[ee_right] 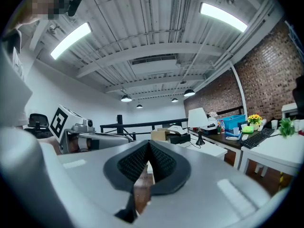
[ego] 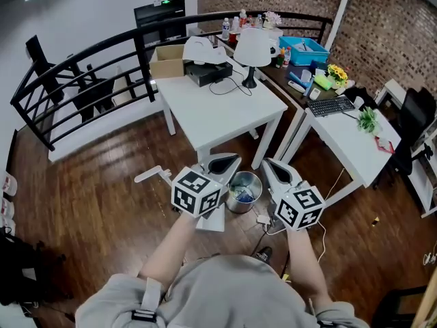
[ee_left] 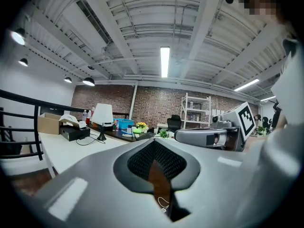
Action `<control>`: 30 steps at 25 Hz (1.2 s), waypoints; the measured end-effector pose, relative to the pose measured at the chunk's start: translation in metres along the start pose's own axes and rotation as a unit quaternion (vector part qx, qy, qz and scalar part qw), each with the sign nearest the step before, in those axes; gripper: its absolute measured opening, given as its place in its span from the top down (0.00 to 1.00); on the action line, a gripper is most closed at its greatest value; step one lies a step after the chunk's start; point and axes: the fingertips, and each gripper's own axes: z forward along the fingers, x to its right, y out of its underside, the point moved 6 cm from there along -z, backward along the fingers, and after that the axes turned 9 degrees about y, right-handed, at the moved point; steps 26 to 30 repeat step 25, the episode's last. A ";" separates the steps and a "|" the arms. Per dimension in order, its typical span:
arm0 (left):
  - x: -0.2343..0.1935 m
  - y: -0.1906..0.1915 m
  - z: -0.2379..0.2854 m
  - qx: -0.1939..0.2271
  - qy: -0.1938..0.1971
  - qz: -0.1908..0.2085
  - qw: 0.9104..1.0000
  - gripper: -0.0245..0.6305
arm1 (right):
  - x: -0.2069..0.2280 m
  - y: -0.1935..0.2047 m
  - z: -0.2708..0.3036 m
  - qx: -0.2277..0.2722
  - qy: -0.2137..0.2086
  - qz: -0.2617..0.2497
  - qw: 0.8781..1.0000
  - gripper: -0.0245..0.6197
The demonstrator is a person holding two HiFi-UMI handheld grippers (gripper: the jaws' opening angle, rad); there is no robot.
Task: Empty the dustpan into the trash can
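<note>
Down on the dark wooden floor [ego: 102, 210] stands one round, shiny metal trash can [ego: 254, 181] with bluish and pale litter inside. In the head view it sits between and just below the tips of the two grippers, close to a leg of the nearer of two white rectangular tables [ego: 218, 111].

Both grippers are held out level, side by side and apart from each other. The left gripper [ego: 225, 161] has its jaws closed together with nothing between them; only floor shows through the slot behind the pads [ee_left: 142, 160]. The right gripper [ego: 272, 164] looks the same, jaws together and empty.

What seems to be the pale plastic dustpan [ego: 213, 223] lies on the floor under the left gripper's marker cube, just beside the can. One white handle-like bar [ego: 151, 175] sticks out to the left. Whether bar and pan are one piece I cannot tell.

The nearer table carries one white-shaded lamp [ego: 252, 46] and one cardboard box [ego: 167, 61].
</note>
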 end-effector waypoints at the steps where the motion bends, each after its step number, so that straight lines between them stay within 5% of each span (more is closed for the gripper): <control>1: 0.000 0.001 0.001 -0.001 0.002 -0.001 1.000 0.95 | 0.000 0.000 0.000 0.001 0.000 0.000 1.000 0.96; 30: -0.004 0.010 -0.002 0.002 0.014 -0.015 1.000 0.95 | -0.006 0.005 0.010 0.002 -0.001 0.007 1.000 0.96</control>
